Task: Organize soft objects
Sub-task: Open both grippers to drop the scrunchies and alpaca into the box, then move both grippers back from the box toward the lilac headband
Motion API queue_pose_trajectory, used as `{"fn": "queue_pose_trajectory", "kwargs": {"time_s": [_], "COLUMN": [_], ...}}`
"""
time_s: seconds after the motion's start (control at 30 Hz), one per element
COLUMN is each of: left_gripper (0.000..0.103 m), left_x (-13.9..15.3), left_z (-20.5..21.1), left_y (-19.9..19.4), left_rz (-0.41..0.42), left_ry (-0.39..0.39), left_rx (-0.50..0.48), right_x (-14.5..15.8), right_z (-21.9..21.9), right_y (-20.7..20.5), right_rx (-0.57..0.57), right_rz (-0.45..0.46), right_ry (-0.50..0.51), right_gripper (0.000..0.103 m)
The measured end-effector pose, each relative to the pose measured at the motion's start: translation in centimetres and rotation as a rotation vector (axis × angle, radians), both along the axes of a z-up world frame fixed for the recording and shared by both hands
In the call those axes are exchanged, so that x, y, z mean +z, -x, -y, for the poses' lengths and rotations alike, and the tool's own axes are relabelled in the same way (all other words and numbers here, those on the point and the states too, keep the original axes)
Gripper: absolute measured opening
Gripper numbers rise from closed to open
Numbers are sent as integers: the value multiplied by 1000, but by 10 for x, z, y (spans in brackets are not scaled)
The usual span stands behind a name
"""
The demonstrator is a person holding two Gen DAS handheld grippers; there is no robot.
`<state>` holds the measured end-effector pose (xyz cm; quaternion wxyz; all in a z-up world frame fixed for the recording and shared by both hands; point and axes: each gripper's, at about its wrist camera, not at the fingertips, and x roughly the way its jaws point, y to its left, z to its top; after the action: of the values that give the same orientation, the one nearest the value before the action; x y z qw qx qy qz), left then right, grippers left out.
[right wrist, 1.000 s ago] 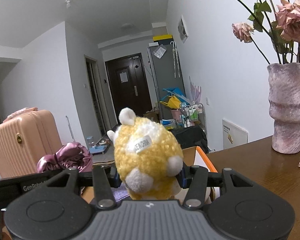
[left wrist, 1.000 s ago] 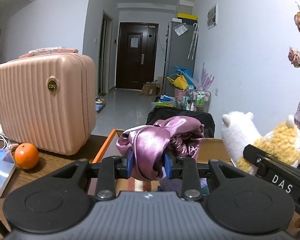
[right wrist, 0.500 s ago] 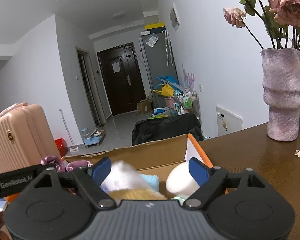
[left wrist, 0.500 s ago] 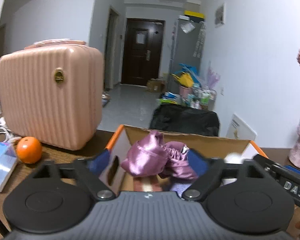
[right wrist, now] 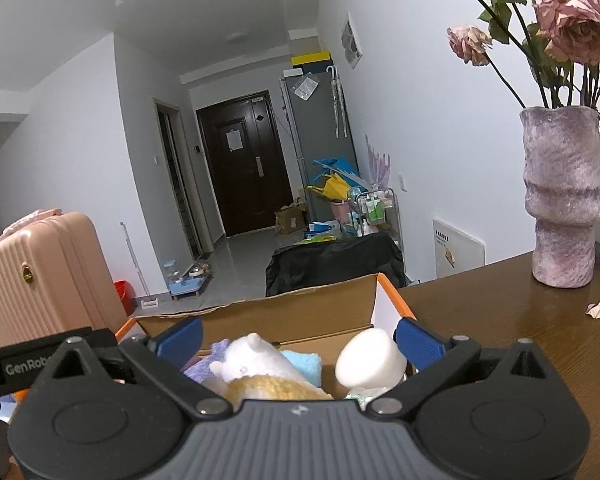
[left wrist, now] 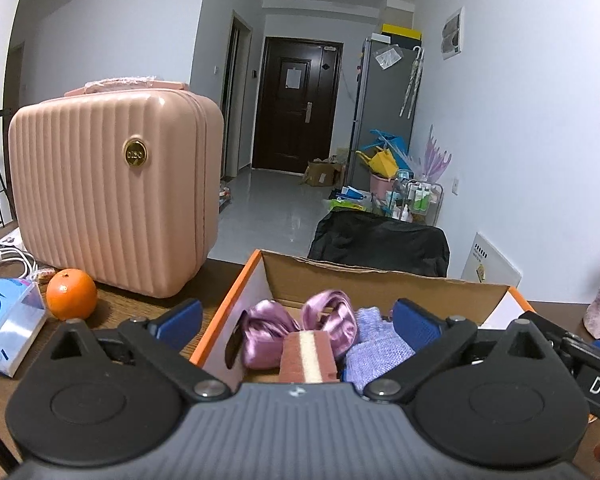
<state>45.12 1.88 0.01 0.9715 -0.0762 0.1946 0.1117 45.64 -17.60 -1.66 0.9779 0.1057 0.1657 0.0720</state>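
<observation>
An orange-edged cardboard box (left wrist: 340,276) sits on the wooden table below both grippers. My left gripper (left wrist: 298,318) hangs over its left part, jaws opening, nothing between the pads. Under it lie a pink satin cloth (left wrist: 268,330), a brown and cream sponge (left wrist: 310,358) and a lilac knitted cloth (left wrist: 376,344). My right gripper (right wrist: 299,336) is over the box (right wrist: 300,312) too, jaws opening and empty. Below it a white and yellow plush toy (right wrist: 256,364) rests beside a white foam piece (right wrist: 370,360) and a light blue cloth (right wrist: 304,362).
A pink ribbed suitcase (left wrist: 112,192) stands left of the box, with an orange (left wrist: 71,294), a tissue pack (left wrist: 4,320) and white cables (left wrist: 4,254) near it. A mauve vase (right wrist: 564,200) of dried roses and a fallen petal (right wrist: 599,310) are on the right.
Both grippers opened. The pink satin cloth fell from the left one into the box, and the plush toy dropped from the right one into the box.
</observation>
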Motion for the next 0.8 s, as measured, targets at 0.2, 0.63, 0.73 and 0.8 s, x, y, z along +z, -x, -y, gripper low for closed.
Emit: {"fn": "queue_pose_trajectory", "kwargs": {"time_s": [0.2, 0.63, 0.73, 0.8], "left_gripper": [103, 103, 103, 103], "left_x": [4, 12, 13, 13], "left_z": [0, 1, 4, 5], "left_y": [12, 46, 57, 64], "left_rz": [15, 30, 33, 34], "left_ry": [-9, -14, -16, -16], "left_rx": [2, -5, -13, -16], "right_x": [3, 9, 10, 10], "right_z": [0, 7, 9, 11], "right_y": [12, 52, 62, 69], "right_rx": [10, 30, 32, 34], "right_rz": [16, 53, 61, 66], "right_ry": [7, 26, 35, 40], "right_gripper": [103, 103, 103, 103]}}
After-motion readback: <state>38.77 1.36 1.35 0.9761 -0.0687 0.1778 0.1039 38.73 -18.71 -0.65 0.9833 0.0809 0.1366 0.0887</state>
